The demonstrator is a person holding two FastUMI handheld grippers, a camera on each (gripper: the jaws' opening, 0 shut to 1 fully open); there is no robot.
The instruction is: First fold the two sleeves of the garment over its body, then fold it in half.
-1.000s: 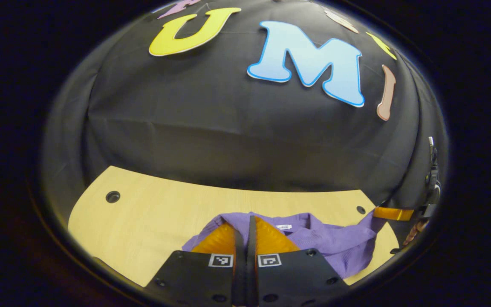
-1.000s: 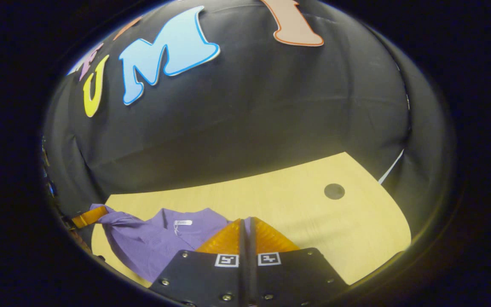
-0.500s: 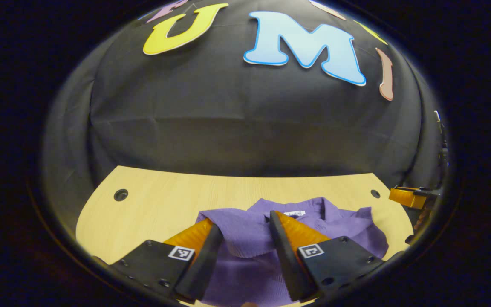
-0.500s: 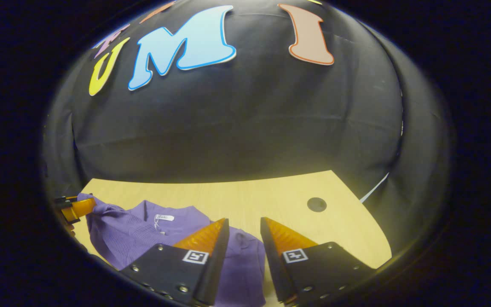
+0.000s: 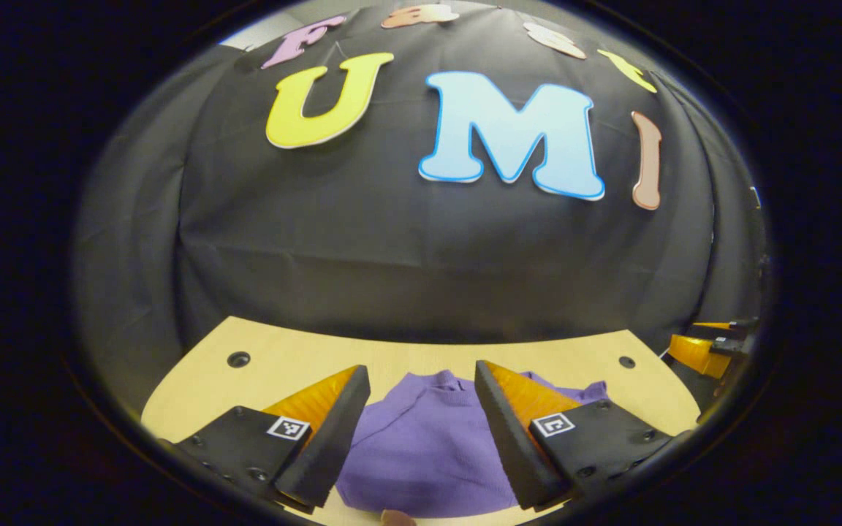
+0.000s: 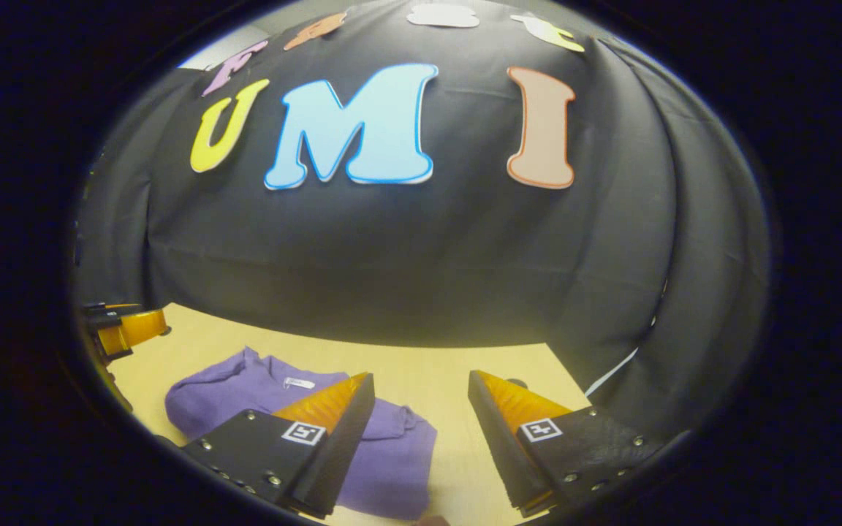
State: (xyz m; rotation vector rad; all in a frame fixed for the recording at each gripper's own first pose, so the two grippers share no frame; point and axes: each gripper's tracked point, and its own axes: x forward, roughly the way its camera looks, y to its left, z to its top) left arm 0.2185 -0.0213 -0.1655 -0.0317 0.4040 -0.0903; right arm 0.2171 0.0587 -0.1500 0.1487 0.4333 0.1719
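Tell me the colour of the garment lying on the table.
The garment is plain purple, lying on the light wooden table. It shows best in the left gripper view.

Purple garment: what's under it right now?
The purple garment lies in a folded heap on the light wood table, which shows bare around it. The tabletop directly beneath, and the layers folded under, are covered. Both sets of jaws hang open above, gripping nothing.

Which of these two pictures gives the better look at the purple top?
The right gripper view: the purple top lies to one side, collar and tag showing. In the left gripper view it sits between the tool's open fingers, which hide its edges.
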